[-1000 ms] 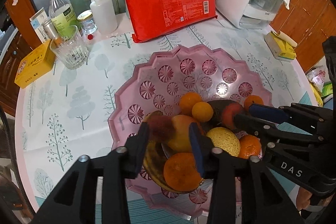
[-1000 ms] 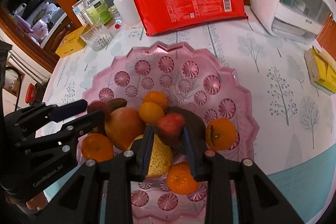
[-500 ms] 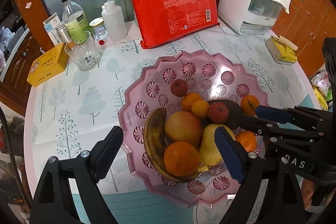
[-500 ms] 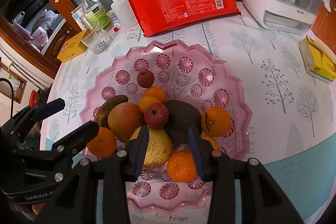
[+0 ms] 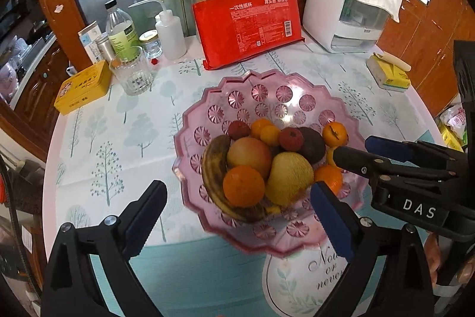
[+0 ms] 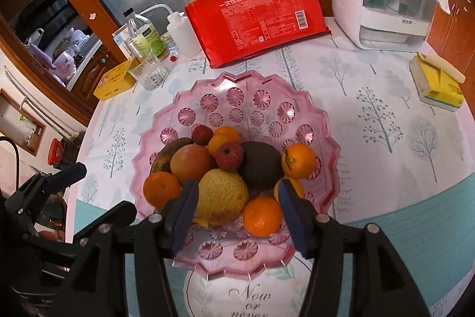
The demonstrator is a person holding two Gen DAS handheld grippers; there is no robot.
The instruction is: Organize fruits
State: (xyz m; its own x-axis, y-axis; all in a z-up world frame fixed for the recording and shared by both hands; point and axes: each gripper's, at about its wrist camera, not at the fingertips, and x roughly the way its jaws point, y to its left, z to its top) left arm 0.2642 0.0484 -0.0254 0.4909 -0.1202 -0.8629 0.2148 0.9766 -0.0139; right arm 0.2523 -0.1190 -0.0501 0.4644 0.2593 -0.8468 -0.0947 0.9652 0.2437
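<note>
A pink scalloped fruit plate (image 5: 267,97) (image 6: 243,97) holds a pile of fruit: a browned banana (image 5: 212,168), a large red-orange fruit (image 5: 249,152), several oranges, a yellow pear (image 5: 289,177) (image 6: 221,193), a dark avocado (image 5: 311,144) (image 6: 259,164) and two red lychees (image 5: 292,138) (image 5: 239,129). My left gripper (image 5: 237,207) is open and empty, held back above the plate's near edge. My right gripper (image 6: 237,198) is open and empty, its fingers either side of the pear and a front orange (image 6: 262,216), above them.
At the back stand a red pack of paper cups (image 5: 248,23), a white appliance (image 5: 347,11), a squeeze bottle (image 5: 169,34), a bottle (image 5: 120,31), a glass (image 5: 133,73) and a yellow tin (image 5: 83,86). A yellow tissue pack (image 5: 389,73) lies right.
Both grippers let go of red lychees onto the pile, opened wide and drew back and up from the plate.
</note>
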